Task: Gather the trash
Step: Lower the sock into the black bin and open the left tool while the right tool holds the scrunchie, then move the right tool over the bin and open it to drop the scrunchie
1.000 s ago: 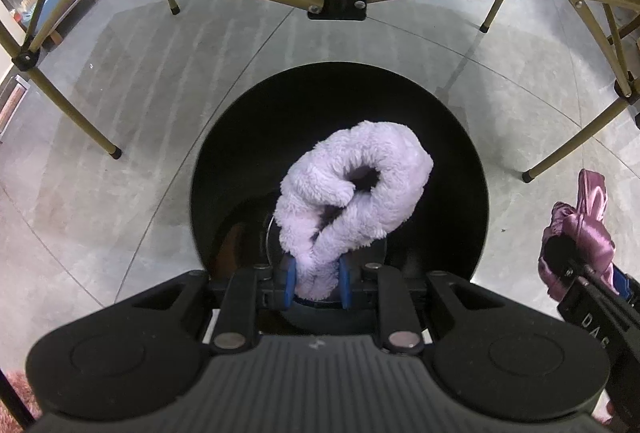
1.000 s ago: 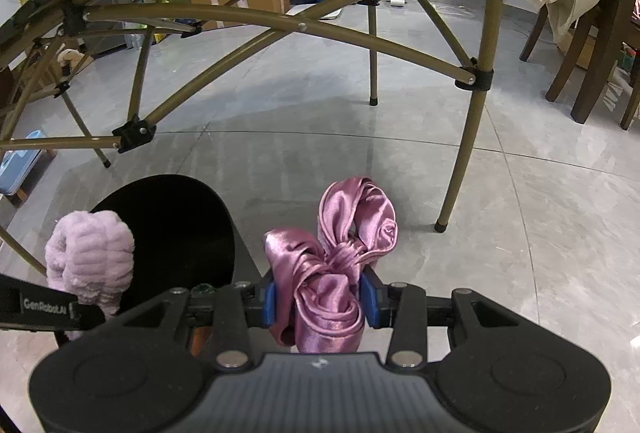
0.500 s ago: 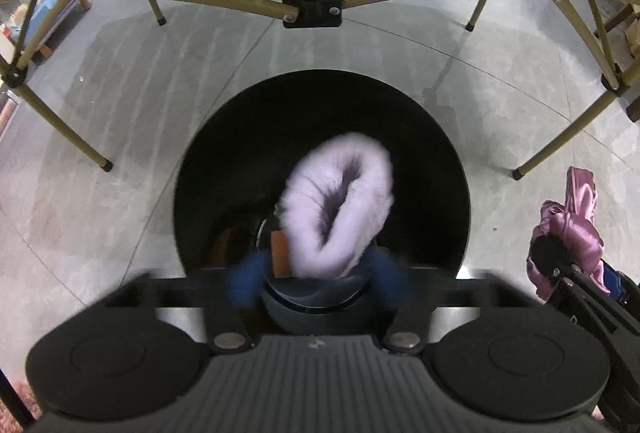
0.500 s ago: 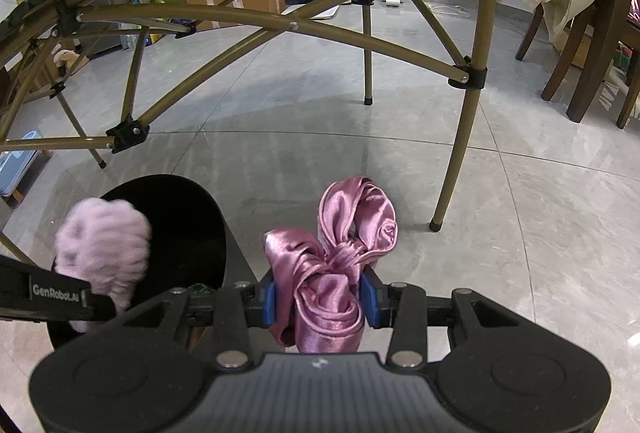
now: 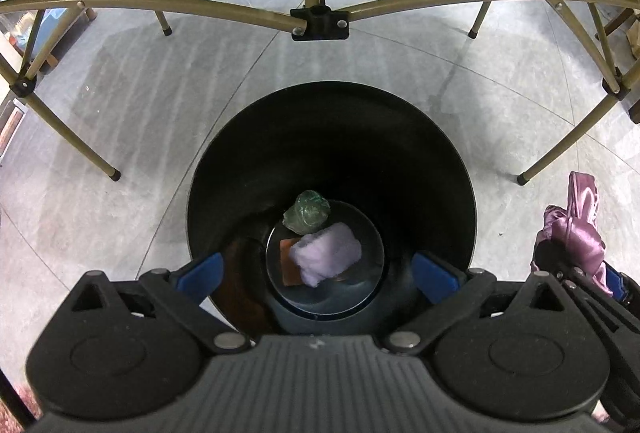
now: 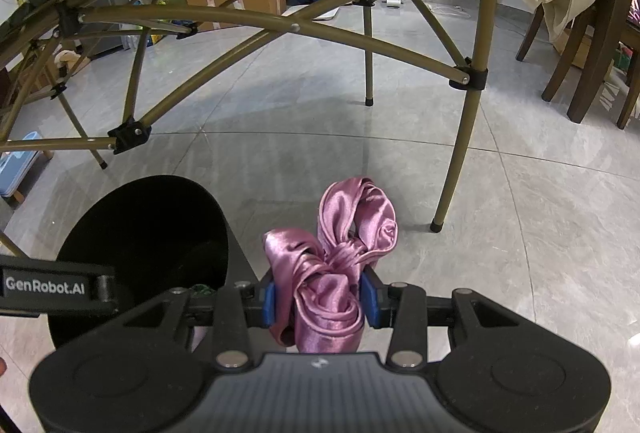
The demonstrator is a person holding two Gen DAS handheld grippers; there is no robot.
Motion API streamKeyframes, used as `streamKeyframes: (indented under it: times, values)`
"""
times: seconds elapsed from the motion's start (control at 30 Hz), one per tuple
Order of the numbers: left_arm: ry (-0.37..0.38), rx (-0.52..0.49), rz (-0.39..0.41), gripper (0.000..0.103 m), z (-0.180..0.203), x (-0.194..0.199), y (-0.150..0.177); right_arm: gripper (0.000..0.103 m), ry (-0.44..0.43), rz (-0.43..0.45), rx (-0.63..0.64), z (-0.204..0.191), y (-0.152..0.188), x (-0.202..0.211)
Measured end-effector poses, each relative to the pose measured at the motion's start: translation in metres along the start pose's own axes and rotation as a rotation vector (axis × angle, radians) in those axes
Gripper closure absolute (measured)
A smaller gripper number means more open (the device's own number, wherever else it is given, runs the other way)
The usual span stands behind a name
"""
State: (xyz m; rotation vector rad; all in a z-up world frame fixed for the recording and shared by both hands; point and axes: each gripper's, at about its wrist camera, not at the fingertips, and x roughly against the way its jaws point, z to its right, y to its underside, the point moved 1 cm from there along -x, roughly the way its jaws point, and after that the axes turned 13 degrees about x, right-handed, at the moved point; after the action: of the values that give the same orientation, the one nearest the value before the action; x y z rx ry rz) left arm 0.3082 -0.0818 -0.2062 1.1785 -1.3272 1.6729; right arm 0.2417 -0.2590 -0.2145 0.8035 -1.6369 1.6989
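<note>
Since the earlier frame, the fluffy lilac cloth (image 5: 326, 253) has left my left claw (image 5: 316, 275) and fallen down; it now lies at the bottom of the black bin (image 5: 400, 137), directly below and between my fingertips, beside a green crumpled thing (image 5: 307, 211) and on top of something orange (image 5: 289, 260). My left jaws are opening to their widest, with nothing between the blue pads (image 5: 202, 273), because the drop needs only that I let go above the mouth of the bin. I hold this claw pointing steeply down over the opening so that the cloth could not miss. My right claw (image 6: 320, 303) is closed tightly on the pink satin cloth (image 6: 332, 265), which stands up in a knot ahead of its fingers. It waits just to the right of the bin, above the grey floor (image 6: 500, 217), I think because the bin takes one piece at a time. Beyond both claws stands the olive folding table frame (image 6: 472, 81).
</note>
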Motion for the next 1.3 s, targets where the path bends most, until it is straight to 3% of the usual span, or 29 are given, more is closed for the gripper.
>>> streamKeyframes:
  times: [0.2, 0.8, 1.3]
  values:
    - [-0.001, -0.006, 0.011, 0.0, -0.004, 0.004, -0.004, 0.063, -0.004, -0.003, 0.001, 0.0, 0.0, 0.001]
    - [-0.059, -0.016, 0.152, 0.0, -0.047, 0.035, -0.015, 0.063, -0.05, -0.008, 0.015, -0.019, -0.01, 0.013]
    - [-0.089, 0.038, 0.174, 0.0, -0.095, 0.046, -0.019, 0.063, -0.107, -0.006, 0.083, -0.062, -0.022, 0.025]
